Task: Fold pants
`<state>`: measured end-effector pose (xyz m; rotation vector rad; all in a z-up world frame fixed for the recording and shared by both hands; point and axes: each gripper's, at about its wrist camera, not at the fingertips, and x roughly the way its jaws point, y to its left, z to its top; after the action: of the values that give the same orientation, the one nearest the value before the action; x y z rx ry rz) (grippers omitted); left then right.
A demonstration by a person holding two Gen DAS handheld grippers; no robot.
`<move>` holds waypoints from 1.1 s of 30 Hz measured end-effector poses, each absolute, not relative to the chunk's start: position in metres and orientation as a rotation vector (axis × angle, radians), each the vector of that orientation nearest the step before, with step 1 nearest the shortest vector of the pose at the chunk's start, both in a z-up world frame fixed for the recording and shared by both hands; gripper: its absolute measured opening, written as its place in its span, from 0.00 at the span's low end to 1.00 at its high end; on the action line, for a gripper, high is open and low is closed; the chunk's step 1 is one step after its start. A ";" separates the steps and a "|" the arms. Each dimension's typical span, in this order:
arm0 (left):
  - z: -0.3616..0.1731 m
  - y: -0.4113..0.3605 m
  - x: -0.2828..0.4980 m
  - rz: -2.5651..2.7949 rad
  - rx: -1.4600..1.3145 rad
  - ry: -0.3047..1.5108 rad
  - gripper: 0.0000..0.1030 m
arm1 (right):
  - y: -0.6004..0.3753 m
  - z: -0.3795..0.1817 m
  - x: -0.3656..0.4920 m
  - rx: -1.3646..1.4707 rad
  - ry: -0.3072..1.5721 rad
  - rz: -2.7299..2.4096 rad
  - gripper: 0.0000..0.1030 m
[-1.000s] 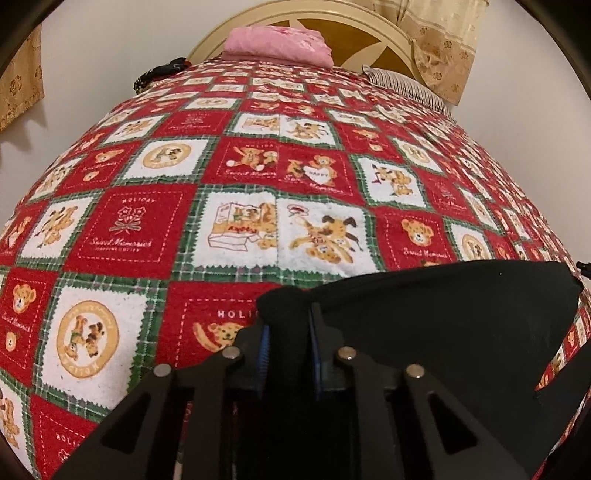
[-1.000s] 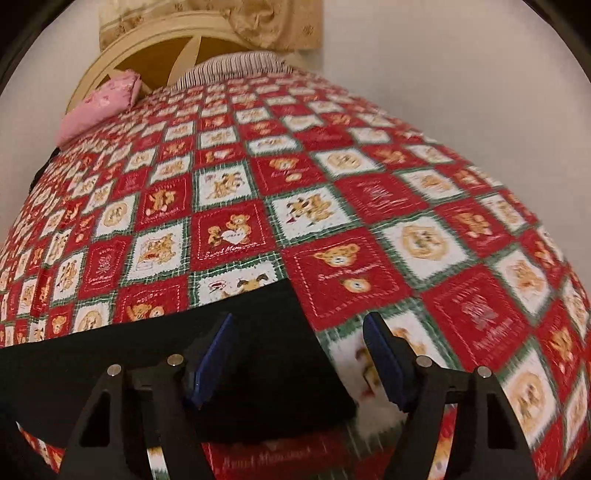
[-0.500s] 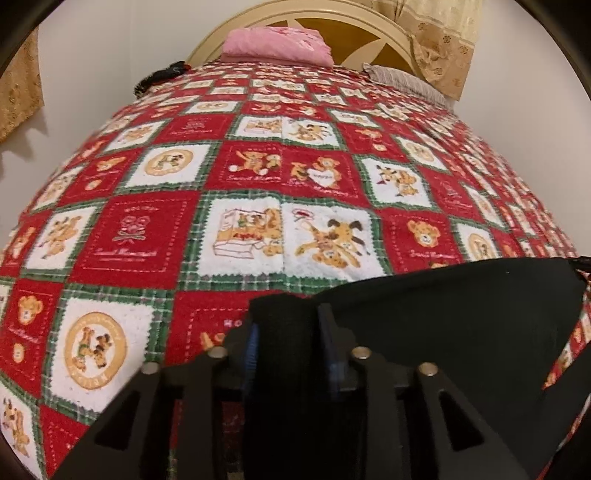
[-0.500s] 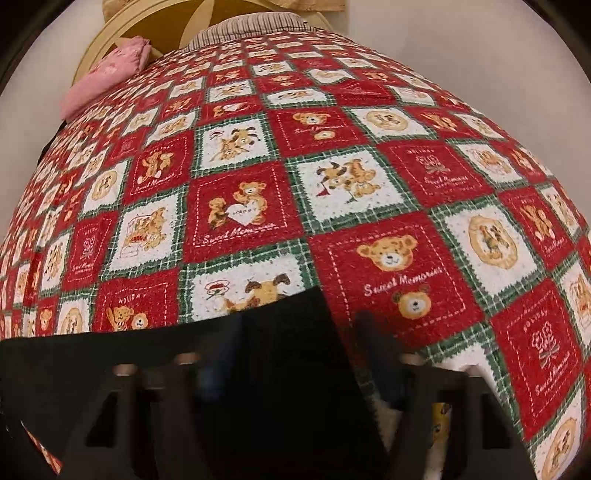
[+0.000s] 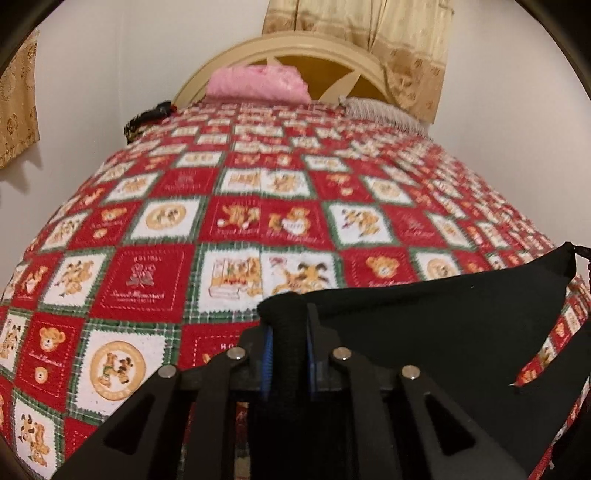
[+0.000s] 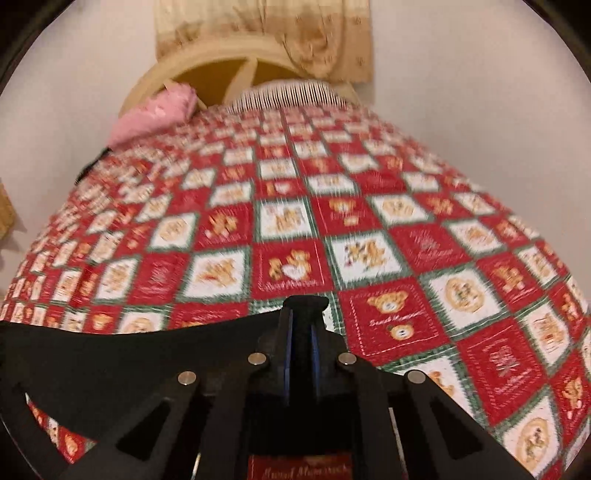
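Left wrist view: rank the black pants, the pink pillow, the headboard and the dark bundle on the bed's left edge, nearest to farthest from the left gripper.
1. black pants, clamped in the left gripper.
2. dark bundle, far left edge of the quilt.
3. pink pillow, at the head of the bed.
4. headboard, behind the pillow.

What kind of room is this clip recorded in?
Most likely a bedroom: a bed under a red teddy-bear quilt, a curved cream headboard with a pink pillow against it, and curtains behind.
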<state>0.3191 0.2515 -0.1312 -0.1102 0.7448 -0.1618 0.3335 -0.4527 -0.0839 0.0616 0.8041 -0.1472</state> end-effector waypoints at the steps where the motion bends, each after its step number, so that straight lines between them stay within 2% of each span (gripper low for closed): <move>1: -0.128 0.252 0.315 -0.167 -0.114 0.732 0.15 | -0.452 -0.077 0.324 0.060 0.774 -0.139 0.08; 13: -0.101 0.260 0.258 -0.224 -0.121 0.600 0.15 | -0.459 -0.048 0.217 0.081 0.557 -0.110 0.06; 23: -0.105 0.261 0.185 -0.309 -0.129 0.488 0.15 | -0.472 -0.070 0.138 0.150 0.534 -0.139 0.05; 33: -0.142 0.249 0.142 -0.350 -0.031 0.555 0.15 | -0.491 -0.097 0.076 0.212 0.563 -0.188 0.05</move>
<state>0.1417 0.2486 -0.1425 -0.0310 0.5551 -0.3501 0.0759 -0.4913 -0.0968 0.2121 0.5633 -0.1880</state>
